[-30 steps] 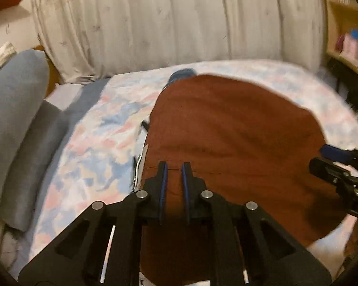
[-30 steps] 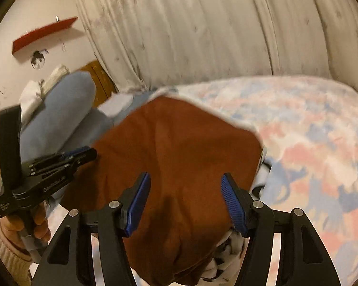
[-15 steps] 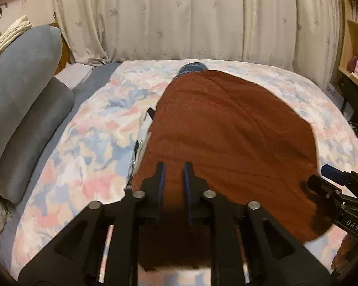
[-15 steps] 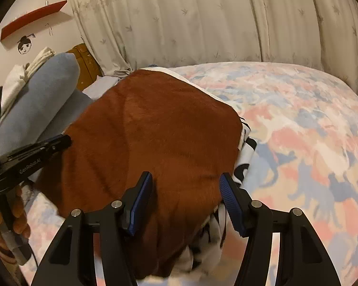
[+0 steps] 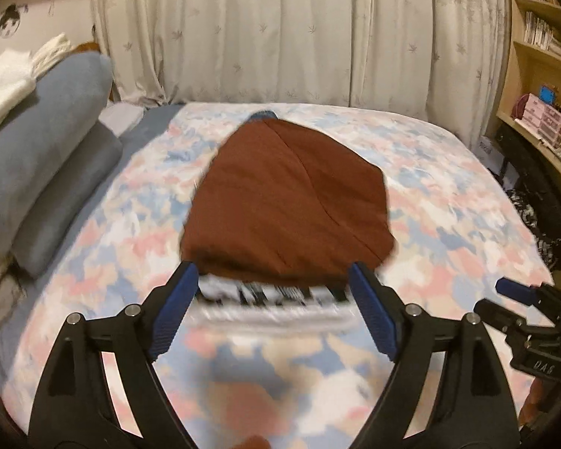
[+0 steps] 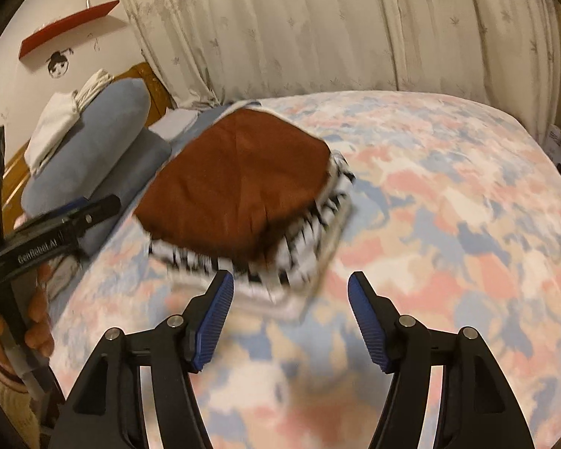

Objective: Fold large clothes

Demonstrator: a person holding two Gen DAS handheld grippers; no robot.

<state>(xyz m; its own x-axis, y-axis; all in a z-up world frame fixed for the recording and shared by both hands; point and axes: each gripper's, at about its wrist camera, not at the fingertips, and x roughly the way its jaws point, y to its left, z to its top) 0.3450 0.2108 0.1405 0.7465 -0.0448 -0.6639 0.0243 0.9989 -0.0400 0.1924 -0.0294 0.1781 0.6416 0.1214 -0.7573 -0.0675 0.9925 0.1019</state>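
Brown folded garment (image 5: 288, 202) on bed | left hand-held gripper (image 5: 276, 318) tilted down — jaws opening, empty

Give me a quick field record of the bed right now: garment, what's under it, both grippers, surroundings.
garment: brown folded garment, lying flat on the bedspread
under it: black-and-white patterned cloth, edge showing at the near side
left gripper: jaws opening, nothing between them, drawn clear of the stack
right gripper: open, empty, over bare bedspread
surroundings: grey-blue pillows at the left, curtain behind the bed
image quality: motion blur
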